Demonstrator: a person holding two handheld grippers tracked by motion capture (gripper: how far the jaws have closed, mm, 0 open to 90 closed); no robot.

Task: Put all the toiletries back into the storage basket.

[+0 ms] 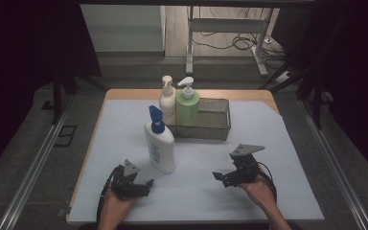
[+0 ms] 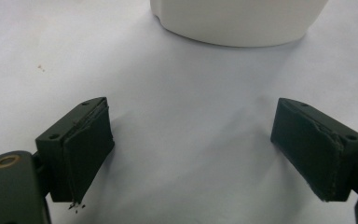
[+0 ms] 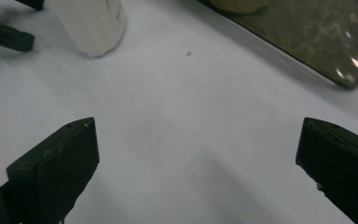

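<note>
The table (image 1: 278, 191) with its pale cover takes up the middle of the high view, and the metal tray (image 1: 219, 125) sits just above centre on it, holding a cream pump bottle (image 1: 167, 101) and a green pump bottle (image 1: 188, 106) side by side at its left end. The white bottle with the blue cap (image 1: 160, 143) stands upright outside the tray, just in front of its left corner, a little left of centre in the frame.

Your left gripper (image 1: 141, 187) lies low at the lower left, near the white bottle's base but apart from it; its fingers (image 2: 86, 149) are spread wide with nothing between them (its own view shows bare cover there and the bottle's rounded foot at the top edge). Your right gripper (image 1: 220, 178) is at the lower right, well apart from the bottle, its fingers (image 3: 60, 163) also released and empty.

The main risk, as I judge it, is tipping. The white bottle is tall on a narrow foot, so a low, off-centre nudge from one finger before the other touches could topple it. Its smooth curved wall could also slip from a shallow grip. It stands close to the tray, so a swing there could knock the two bottles inside.
</note>
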